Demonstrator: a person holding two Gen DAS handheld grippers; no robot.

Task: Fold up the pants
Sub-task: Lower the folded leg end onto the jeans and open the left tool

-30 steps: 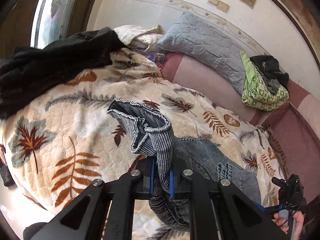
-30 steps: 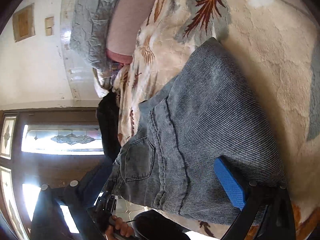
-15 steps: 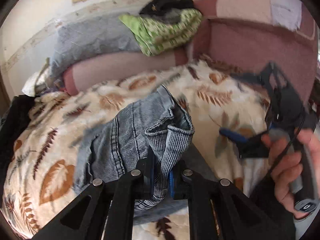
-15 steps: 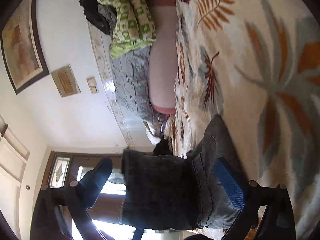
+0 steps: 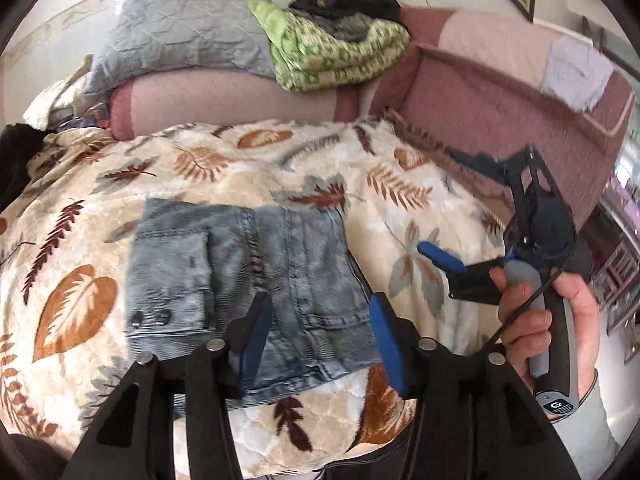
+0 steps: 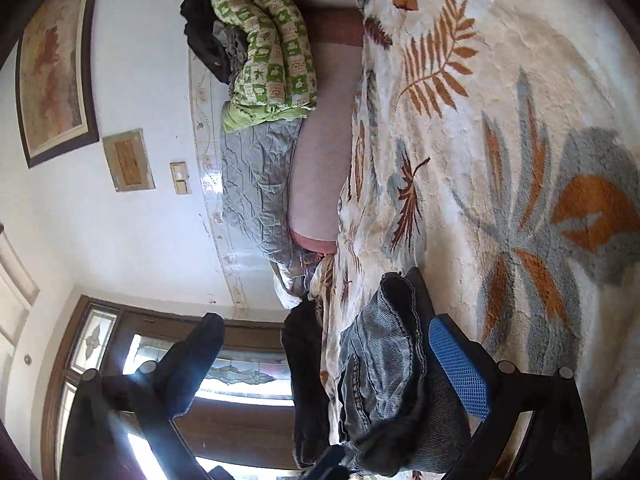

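Note:
The grey-blue jeans (image 5: 240, 264) lie folded in a flat rectangle on the leaf-print blanket (image 5: 80, 308). My left gripper (image 5: 320, 304) hovers over their near right edge. Its jaws are opening, the blue pads (image 5: 260, 328) stand apart, and neither presses on the cloth. A hand (image 5: 560, 320) holds my right gripper (image 5: 442, 200) off to the right of the jeans, above the blanket, open and with nothing in it. In the right wrist view the jeans (image 6: 380, 380) show edge-on, as a low bundle seen through the wide gap of the right gripper (image 6: 324, 332).
A grey pillow (image 5: 188, 40) and a green patterned quilt (image 5: 332, 52) with dark clothes on top lie along the back on a pink bolster (image 5: 224, 100). A maroon cushion wall (image 5: 500, 104) closes the right side. Dark clothing (image 5: 16, 160) sits at far left.
The left gripper's pads were shut on a raised fold of the jeans; now they stand apart and the jeans lie flat. The view has swung across the bed. The right gripper has drawn clear of the jeans.

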